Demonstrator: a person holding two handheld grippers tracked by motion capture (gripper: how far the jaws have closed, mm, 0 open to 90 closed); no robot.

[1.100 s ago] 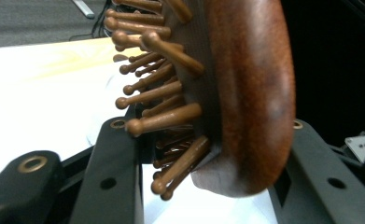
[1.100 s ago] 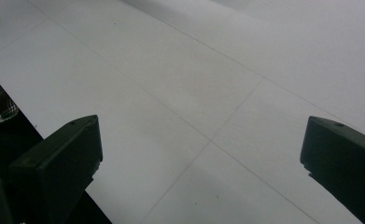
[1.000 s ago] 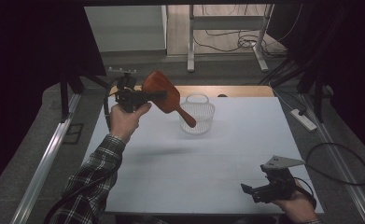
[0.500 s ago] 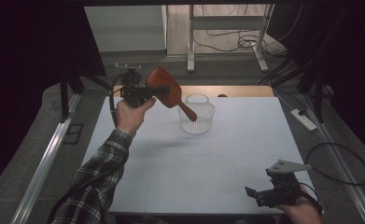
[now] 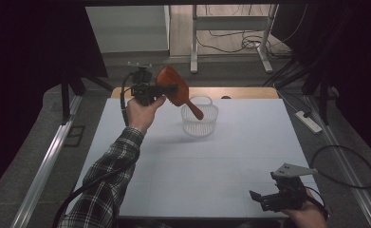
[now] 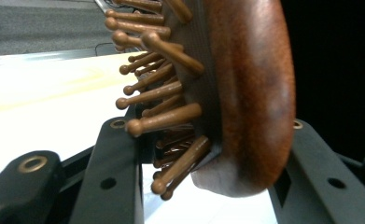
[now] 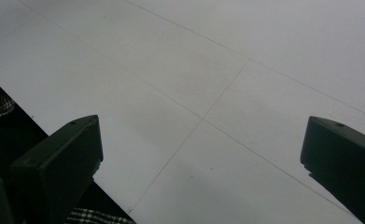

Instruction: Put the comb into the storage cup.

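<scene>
- Here the left gripper is raised off the table toward its far-left part, at about 11 o'clock from the table's middle in the high view, with the person's left hand wrapped round its body
- Its two black jaws are clamped on the head of a reddish-brown wooden hairbrush; in the left gripper view one jaw presses the bristle side and the other the smooth rounded back of the hairbrush
- The round-tipped wooden bristles point to 9 o'clock in that view, with the pale table behind them
- The brush is tilted, its handle slanting toward 4 o'clock in the high view and crossing in front of the rim of a small clear basket; whether handle and rim touch I cannot tell
- That basket stands on the table just at 4 o'clock from the left gripper, in the far middle of the white surface
- The left forearm in a plaid sleeve comes in from 7 o'clock
- The right gripper sits low at the near-right edge, at about 5 o'clock, well apart from brush and basket
- In the right gripper view its jaws stand wide apart, bare white table between them
</scene>
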